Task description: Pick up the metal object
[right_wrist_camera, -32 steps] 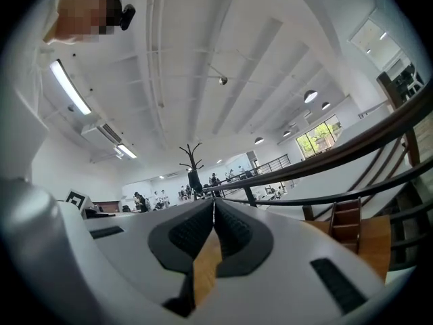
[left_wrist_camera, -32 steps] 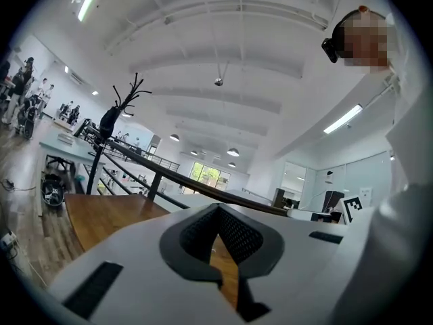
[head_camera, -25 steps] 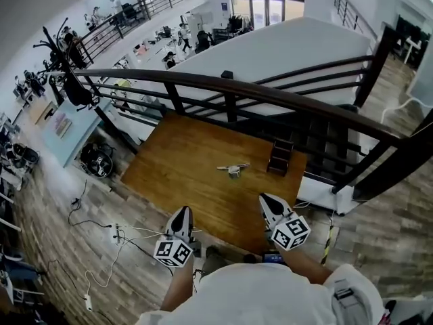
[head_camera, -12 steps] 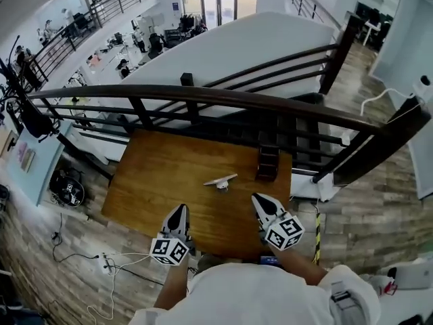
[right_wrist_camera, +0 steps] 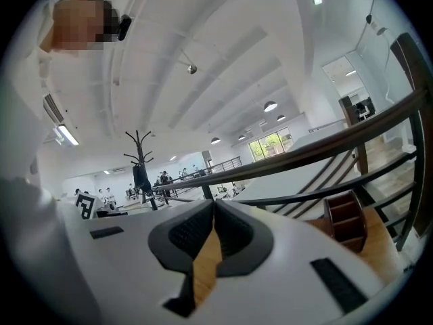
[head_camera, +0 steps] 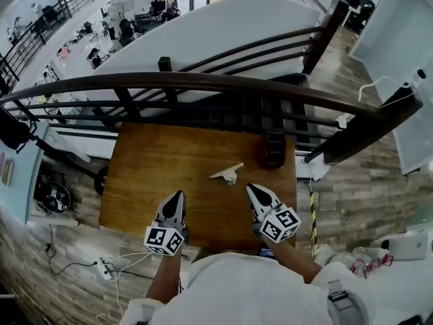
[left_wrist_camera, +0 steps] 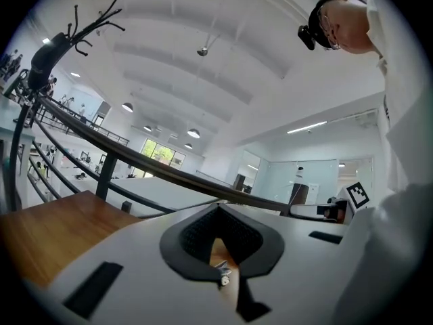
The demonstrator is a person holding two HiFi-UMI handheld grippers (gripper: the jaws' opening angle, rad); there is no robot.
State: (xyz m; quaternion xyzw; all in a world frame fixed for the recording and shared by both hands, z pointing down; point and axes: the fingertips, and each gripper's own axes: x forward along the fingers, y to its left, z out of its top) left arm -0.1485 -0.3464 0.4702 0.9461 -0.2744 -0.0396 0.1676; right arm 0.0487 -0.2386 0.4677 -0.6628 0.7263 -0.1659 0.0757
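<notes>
Both clenched, empty: left gripper (head_camera: pixel 177 196), right gripper (head_camera: pixel 252 189), seemingly just short of metal object (head_camera: pixel 228 173) on table (head_camera: pixel 155 175).

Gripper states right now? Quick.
Left gripper: closed, holding nothing.
Right gripper: closed, holding nothing.

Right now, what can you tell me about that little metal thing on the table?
The metal object is small and pale silver: a thin flat bar lying aslant, with a short stubby part under its middle. It rests on the wooden table, near the middle, all on its own. The left tool and right tool are just short of it and do not touch it. Its finer details are too small to make out.
</notes>
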